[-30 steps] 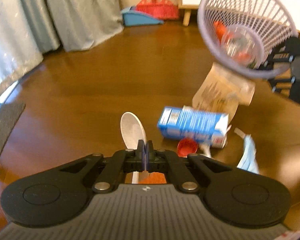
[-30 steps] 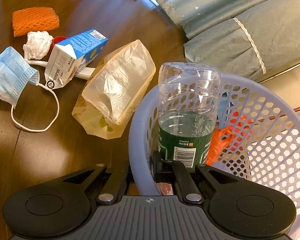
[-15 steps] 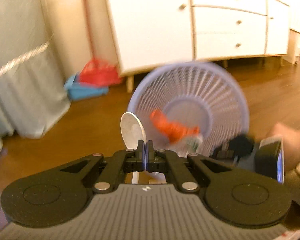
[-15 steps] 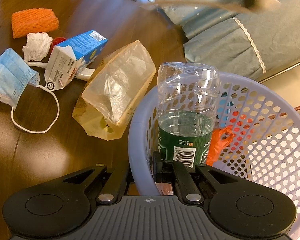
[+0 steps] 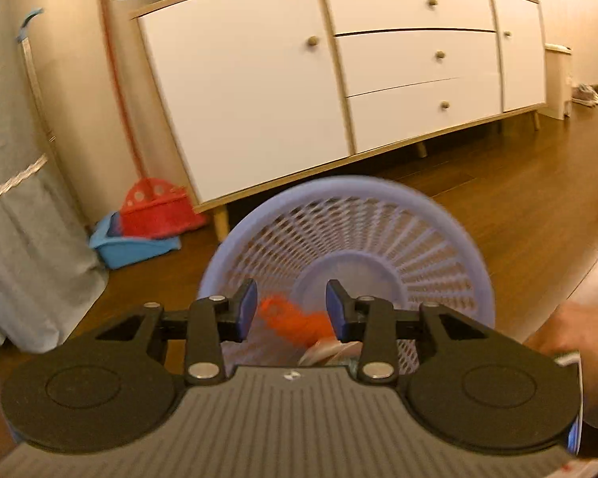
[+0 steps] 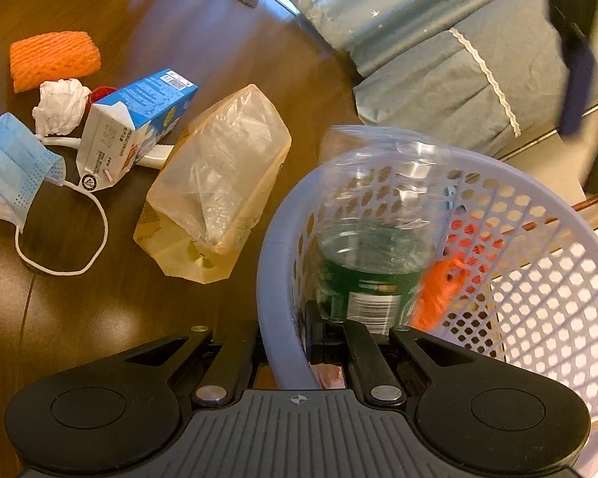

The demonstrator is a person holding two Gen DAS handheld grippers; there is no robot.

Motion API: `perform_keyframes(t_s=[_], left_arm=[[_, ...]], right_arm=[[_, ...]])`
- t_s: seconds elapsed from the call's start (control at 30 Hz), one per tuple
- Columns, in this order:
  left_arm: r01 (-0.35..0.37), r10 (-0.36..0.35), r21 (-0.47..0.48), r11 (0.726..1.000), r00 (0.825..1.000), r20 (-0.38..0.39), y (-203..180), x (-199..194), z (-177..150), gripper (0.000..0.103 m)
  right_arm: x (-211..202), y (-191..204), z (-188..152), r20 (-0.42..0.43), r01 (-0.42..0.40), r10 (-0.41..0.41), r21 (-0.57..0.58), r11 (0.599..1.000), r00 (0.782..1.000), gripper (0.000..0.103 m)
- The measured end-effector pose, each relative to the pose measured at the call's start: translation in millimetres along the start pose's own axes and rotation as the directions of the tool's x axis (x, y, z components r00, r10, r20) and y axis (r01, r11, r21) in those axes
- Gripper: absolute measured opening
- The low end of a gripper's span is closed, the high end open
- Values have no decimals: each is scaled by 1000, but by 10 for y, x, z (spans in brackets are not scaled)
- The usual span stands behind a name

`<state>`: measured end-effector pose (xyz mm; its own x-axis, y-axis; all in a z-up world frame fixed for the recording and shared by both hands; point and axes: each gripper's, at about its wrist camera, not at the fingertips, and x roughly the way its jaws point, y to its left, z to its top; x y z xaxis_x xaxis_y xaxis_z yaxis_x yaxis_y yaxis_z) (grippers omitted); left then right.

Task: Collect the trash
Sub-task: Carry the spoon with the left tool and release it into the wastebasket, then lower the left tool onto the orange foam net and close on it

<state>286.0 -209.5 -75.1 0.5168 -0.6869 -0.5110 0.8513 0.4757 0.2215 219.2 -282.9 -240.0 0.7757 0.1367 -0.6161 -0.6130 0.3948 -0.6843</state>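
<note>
My left gripper [image 5: 291, 306] is open with nothing between its blue pads, right at the mouth of the tilted lilac mesh basket [image 5: 470, 251]. Orange netting [image 5: 295, 320] lies inside. The right gripper [image 6: 285, 330] is shut on the basket [image 6: 538, 318] rim and holds it up. A clear bottle with a green label [image 6: 370, 271] rests in it, blurred. On the wood floor lie a blue milk carton [image 6: 139, 119], a plastic bag [image 6: 215, 183], a blue face mask [image 6: 12, 167], a crumpled tissue [image 6: 59, 105], an orange foam net [image 6: 54, 59] and a red cap [image 6: 101, 93].
A white sideboard on wooden legs [image 5: 378, 59] stands behind the basket. A red broom in a blue dustpan [image 5: 139, 231] sits by the wall. Grey curtains [image 6: 438, 40] hang to the floor. A person's hand [image 5: 578, 326] shows at the right edge.
The left gripper lifted the white spoon from the floor to the basket mouth and opened; the spoon is gone from its fingers. The bottle in the basket has shifted.
</note>
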Motion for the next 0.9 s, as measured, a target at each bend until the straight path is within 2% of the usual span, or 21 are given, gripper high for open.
perform_keyframes(t_s=[0.13, 0.23, 0.33, 0.47, 0.57, 0.63, 0.7, 0.77, 0.83, 0.9], left_arm=[[-46, 44, -38, 998, 998, -54, 202, -274, -251, 34], [-97, 88, -84, 992, 990, -113, 389, -548, -562, 34], [-161, 130, -165, 973, 974, -188, 574, -802, -925, 34], [-254, 178, -240, 937, 938, -298, 734, -1032, -1454, 32], [-279, 186, -241, 929, 919, -348, 695, -1154, -1777, 33], [-286, 181, -249, 925, 910, -373, 670, -1225, -1950, 37], [-296, 158, -294, 909, 896, -414, 644, -1262, -2120, 40], [-296, 129, -333, 895, 887, -443, 590, -1282, -2275, 49], [-302, 105, -367, 880, 876, -470, 549, -1282, -2409, 65], [-319, 79, -413, 853, 862, -501, 525, -1287, -2541, 67]], right_arm=[[-5, -32, 3, -1, 1, -1, 8, 1000, 1000, 1], [-13, -38, 0, -3, 0, 0, 7, 1000, 1000, 1], [-19, -34, 2, -4, 1, -1, 3, 1000, 1000, 1], [-18, -22, 1, -8, -2, 2, -5, 1000, 1000, 1], [-10, -17, -5, -10, -3, 3, -8, 1000, 1000, 1], [-4, -17, -4, -12, -5, 5, -7, 1000, 1000, 1], [10, -27, 0, -12, -5, 5, -7, 1000, 1000, 1], [18, -27, 5, -13, -5, 5, -10, 1000, 1000, 1], [26, -14, 5, -15, -5, 5, -16, 1000, 1000, 1], [30, -6, 8, -17, -8, 7, -19, 1000, 1000, 1]])
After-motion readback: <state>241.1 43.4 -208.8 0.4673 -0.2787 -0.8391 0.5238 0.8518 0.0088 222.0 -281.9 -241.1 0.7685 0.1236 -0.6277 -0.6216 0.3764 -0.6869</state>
